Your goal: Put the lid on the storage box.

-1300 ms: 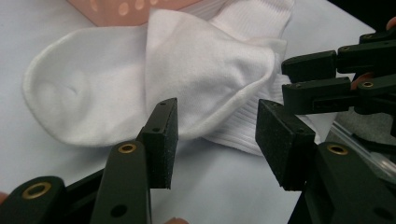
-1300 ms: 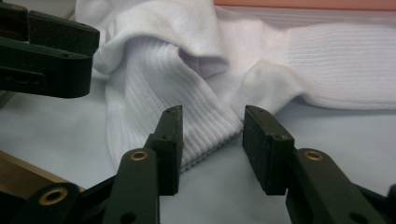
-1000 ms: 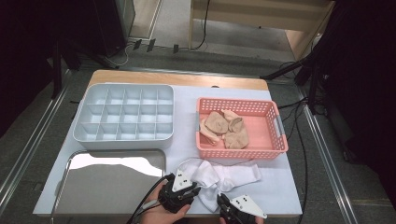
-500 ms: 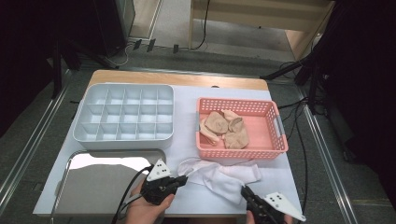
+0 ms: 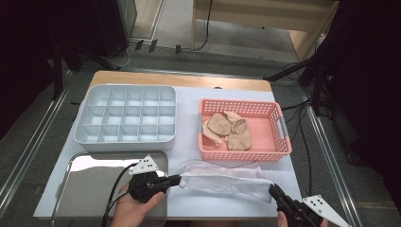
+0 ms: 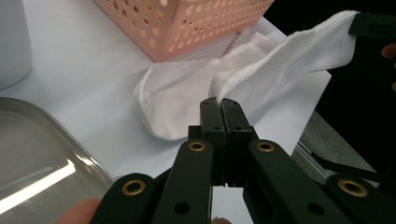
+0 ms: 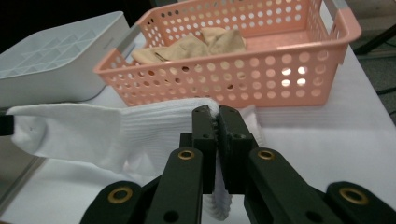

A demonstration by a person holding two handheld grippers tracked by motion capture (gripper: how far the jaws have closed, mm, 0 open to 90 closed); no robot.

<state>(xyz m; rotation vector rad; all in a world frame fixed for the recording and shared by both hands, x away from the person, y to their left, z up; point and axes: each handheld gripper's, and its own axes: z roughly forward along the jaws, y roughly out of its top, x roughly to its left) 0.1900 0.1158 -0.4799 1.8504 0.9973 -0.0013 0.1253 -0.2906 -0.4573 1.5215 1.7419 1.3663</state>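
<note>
A white sock [image 5: 222, 180] is stretched out flat between my two grippers at the table's front edge, just in front of the pink basket [image 5: 243, 156]. My left gripper [image 5: 178, 179] is shut on its left end [image 6: 280, 60]. My right gripper [image 5: 273, 189] is shut on its right end [image 7: 93, 128]. In the left gripper view the sock rises from my left gripper [image 6: 219, 100] toward the other gripper's jaw [image 6: 373, 23], and more white sock fabric [image 6: 177, 100] lies on the table under it. In the right gripper view my right gripper [image 7: 216, 112] pinches the ribbed cuff.
Several beige socks [image 5: 229, 130] lie in the pink basket [image 7: 280, 70]. A white compartment box [image 5: 124, 143] stands at the back left. A shiny metal tray [image 5: 90, 189] lies at the front left, beside my left hand. White sheet [image 5: 189, 142] covers the table.
The two grippers have moved apart, left one leftward and right one rightward. The sock went from a bunched heap to a long stretched strip between them.
</note>
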